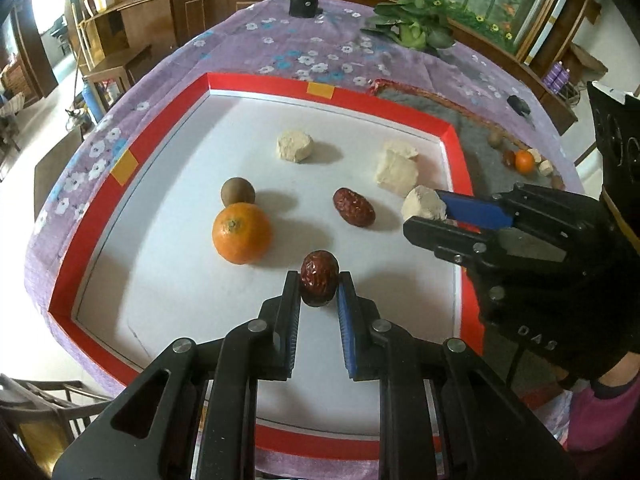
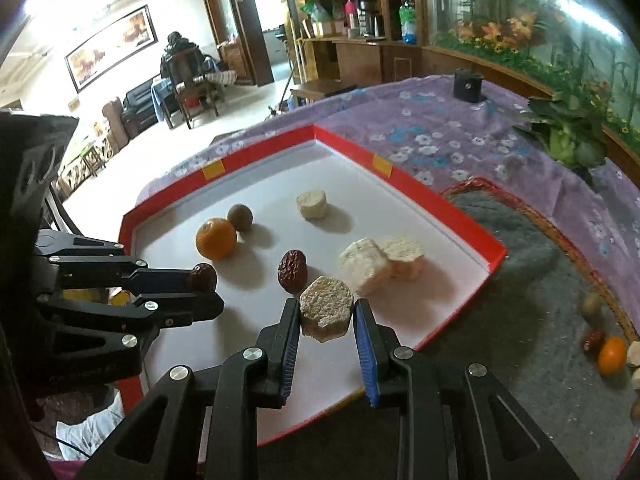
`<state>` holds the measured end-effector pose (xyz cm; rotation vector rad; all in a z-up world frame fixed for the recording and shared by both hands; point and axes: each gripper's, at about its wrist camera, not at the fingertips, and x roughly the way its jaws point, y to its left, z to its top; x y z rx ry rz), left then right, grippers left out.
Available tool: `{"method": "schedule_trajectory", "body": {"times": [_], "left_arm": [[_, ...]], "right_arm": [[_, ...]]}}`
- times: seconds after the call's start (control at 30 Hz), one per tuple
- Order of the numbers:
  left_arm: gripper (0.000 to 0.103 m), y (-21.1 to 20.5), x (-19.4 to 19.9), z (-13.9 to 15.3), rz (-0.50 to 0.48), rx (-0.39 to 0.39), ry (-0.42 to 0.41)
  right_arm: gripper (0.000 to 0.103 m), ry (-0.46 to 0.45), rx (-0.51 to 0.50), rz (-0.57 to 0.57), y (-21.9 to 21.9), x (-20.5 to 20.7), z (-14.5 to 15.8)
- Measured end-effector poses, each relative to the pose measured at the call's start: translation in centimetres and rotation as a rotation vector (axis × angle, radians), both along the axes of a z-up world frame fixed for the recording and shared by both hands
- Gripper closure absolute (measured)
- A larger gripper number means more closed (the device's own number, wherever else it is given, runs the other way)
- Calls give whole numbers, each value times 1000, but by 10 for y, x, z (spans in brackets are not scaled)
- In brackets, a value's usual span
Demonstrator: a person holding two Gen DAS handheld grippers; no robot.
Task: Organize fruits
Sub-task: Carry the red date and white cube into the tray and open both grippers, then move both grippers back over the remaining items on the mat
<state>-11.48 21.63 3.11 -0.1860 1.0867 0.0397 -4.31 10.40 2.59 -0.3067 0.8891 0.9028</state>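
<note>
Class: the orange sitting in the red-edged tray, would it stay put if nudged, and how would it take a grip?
The orange looks round, so it would probably roll across the tray's flat white floor. Its dimpled rind likely grips well. It seems firm, though hard squeezing may bruise it.

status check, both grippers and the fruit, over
Left gripper shut on red date. Right gripper shut on pale hexagonal chunk. Orange loose in red-rimmed tray. Nothing blocking.

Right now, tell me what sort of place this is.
Probably a home living or dining room: a table under a purple flowered cloth, a dark sofa below a large framed wall painting, and a wooden counter with bottles and flasks.
</note>
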Motion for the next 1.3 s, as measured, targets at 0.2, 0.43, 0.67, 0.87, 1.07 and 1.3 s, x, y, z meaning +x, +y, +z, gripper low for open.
{"method": "schedule_trajectory", "body": {"times": [0.2,0.43,0.67,0.87,1.07,1.3], "left_arm": [[86,-3,4,-6,10,19,4],[85,-6,6,-6,45,41,7],[55,-12,7,-2,82,72,-8],[42,-20,7,10,89,96,-54],[42,-39,16,21,72,109,-91],[42,-85,39,26,-11,88,-110]], "right_arm": [[77,5,-14,3,7,3,-7],[67,20,21,5,5,0,-5],[66,-14,43,-22,-11,-7,9],[62,-26,78,-68,-34,-7,21],[61,-47,82,-129,-69,-6,27],[61,-42,76,-255,-126,5,23]]}}
